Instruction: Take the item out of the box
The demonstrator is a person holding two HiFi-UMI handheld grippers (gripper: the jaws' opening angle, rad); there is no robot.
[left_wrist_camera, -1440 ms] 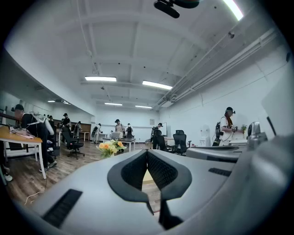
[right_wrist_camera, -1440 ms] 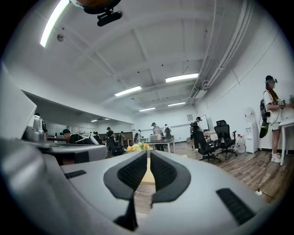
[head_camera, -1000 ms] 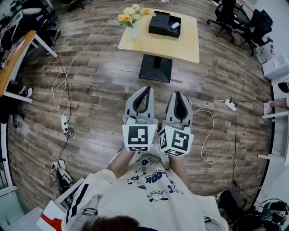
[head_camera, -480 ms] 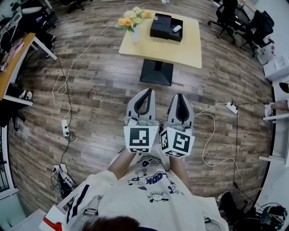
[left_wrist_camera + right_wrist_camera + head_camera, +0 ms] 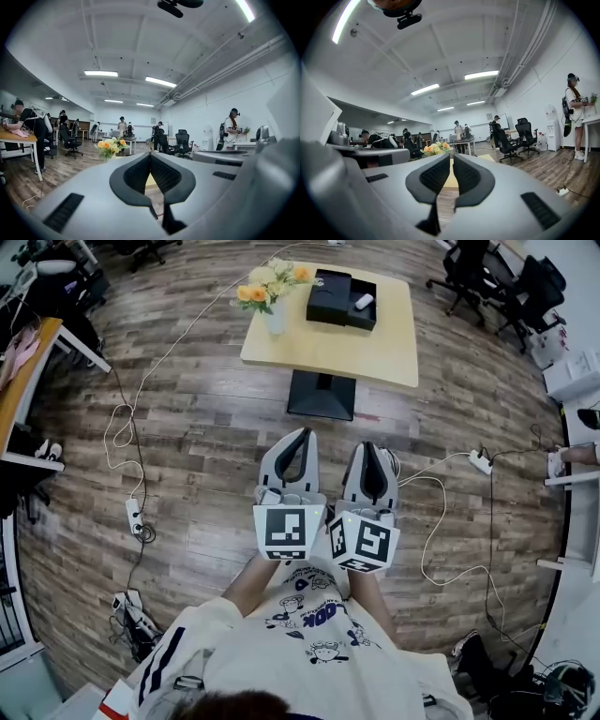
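A black open box [image 5: 342, 296] sits at the far side of a light wooden table [image 5: 375, 338], with a small white item [image 5: 364, 301] lying in it. My left gripper [image 5: 304, 433] and right gripper [image 5: 373, 447] are held side by side close to my body, over the wooden floor and well short of the table. Both point toward it. Each one is shut with nothing between its pads. In the left gripper view the gripper [image 5: 150, 155] hides the box. In the right gripper view the gripper [image 5: 453, 158] does the same.
A vase of yellow and orange flowers [image 5: 272, 289] stands on the table's left corner. Cables and power strips [image 5: 132, 515] lie on the floor left and right [image 5: 480, 461]. Office chairs [image 5: 473, 273] stand at the back right and a desk [image 5: 23, 381] at the left. Several people [image 5: 232, 129] stand about the room.
The head view has shifted a little, so the table and floor sit slightly differently in frame. Both grippers stay side by side and shut.
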